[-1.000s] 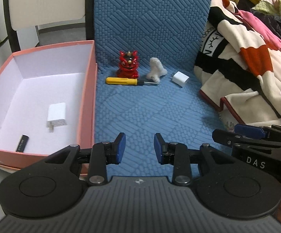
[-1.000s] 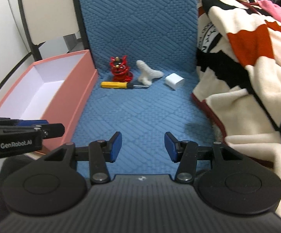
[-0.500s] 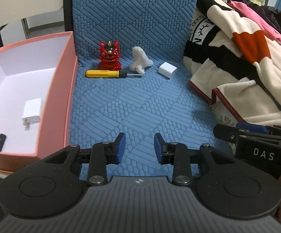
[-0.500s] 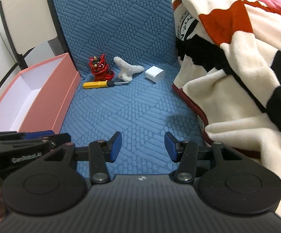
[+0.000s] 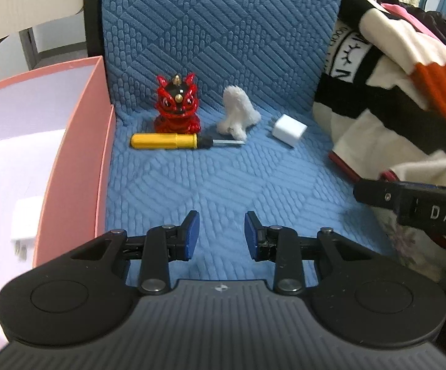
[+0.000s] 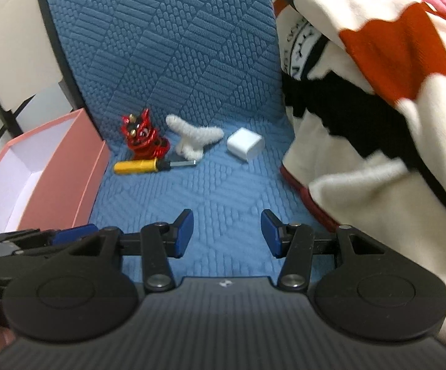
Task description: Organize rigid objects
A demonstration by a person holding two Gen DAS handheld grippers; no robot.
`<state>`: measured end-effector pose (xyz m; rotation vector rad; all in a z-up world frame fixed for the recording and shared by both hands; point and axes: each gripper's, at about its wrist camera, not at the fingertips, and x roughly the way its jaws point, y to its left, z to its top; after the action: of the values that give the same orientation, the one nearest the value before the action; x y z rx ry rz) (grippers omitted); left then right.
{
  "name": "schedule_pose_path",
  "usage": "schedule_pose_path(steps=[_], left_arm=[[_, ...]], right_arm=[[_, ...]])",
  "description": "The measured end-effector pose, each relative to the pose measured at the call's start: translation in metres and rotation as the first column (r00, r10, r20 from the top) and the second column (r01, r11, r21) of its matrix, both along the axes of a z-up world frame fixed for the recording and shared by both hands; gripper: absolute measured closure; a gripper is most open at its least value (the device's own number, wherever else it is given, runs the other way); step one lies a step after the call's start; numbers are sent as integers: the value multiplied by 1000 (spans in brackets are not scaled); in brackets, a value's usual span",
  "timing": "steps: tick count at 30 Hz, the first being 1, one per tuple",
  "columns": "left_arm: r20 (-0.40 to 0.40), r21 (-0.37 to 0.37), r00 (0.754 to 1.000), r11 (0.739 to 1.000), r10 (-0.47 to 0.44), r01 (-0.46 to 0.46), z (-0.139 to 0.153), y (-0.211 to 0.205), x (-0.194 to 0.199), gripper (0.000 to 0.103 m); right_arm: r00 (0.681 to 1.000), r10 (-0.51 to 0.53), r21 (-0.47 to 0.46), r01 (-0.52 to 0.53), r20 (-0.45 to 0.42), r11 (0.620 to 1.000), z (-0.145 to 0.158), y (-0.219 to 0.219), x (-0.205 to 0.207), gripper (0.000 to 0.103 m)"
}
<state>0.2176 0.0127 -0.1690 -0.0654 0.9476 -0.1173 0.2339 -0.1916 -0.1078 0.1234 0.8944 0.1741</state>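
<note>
Nearby, blanket (image 6: 377, 141) (beside charger (image 6: 244, 144)).

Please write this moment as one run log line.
left gripper open | right gripper open | screwdriver, figurine, charger outside box

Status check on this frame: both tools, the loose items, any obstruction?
Left tool open, empty; right tool open, empty. Red figurine, yellow screwdriver, white fuzzy piece, white charger outside the pink box. Blanket crowds the right.

Patterned fleece blanket (image 6: 377, 98) heaped right; blue quilted cover (image 5: 216, 46) beneath; possibly chair (image 6: 4, 30) behind.
</note>
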Motion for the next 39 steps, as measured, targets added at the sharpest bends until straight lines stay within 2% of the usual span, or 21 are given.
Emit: schedule_pose_path(steps=[6,14,19,21,23,26,28,29,34,36,39], left_arm=[[10,11,1000,1000,-22,21,-8,3,32,66],[31,15,999,1000,-19,18,-19,0,77,66],[33,26,999,1000,-14,13,-23,-2,107,65],[36,51,999,999,-14,13,-24,-2,119,52],[39,69,999,998,-8,5,-26,0,128,46],[61,97,998,995,17,-23,-28,4,138,46],[55,89,998,996,25,-29,-30,6,145,46],[42,81,999,996,29,-32,-31,8,150,45],[-1,56,998,996,63,-63,-39,19,166,38],[-8,52,997,996,79,-78,-40,23,171,30],[-9,55,996,994,92,-91,-41,29,177,28]], right_arm=[[1000,-16,-15,16,15,1000,-16,7,33,51],[998,-49,69,46,38,997,-40,-7,64,51],[999,-34,66,33,15,997,-53,-1,88,49],[1000,-17,52,16,12,999,-55,4,97,49],[1000,-6,41,5,9,999,-58,8,107,47],[1000,-4,26,5,-7,1000,-66,12,124,41],[1000,-20,-3,20,-17,1000,-71,13,134,32],[999,-31,-8,30,-24,1000,-74,13,138,31],[993,-97,-25,95,-75,995,-88,6,159,31],[991,-103,-20,102,-90,995,-93,6,167,31],[989,-99,-6,99,-108,995,-99,6,176,31]])
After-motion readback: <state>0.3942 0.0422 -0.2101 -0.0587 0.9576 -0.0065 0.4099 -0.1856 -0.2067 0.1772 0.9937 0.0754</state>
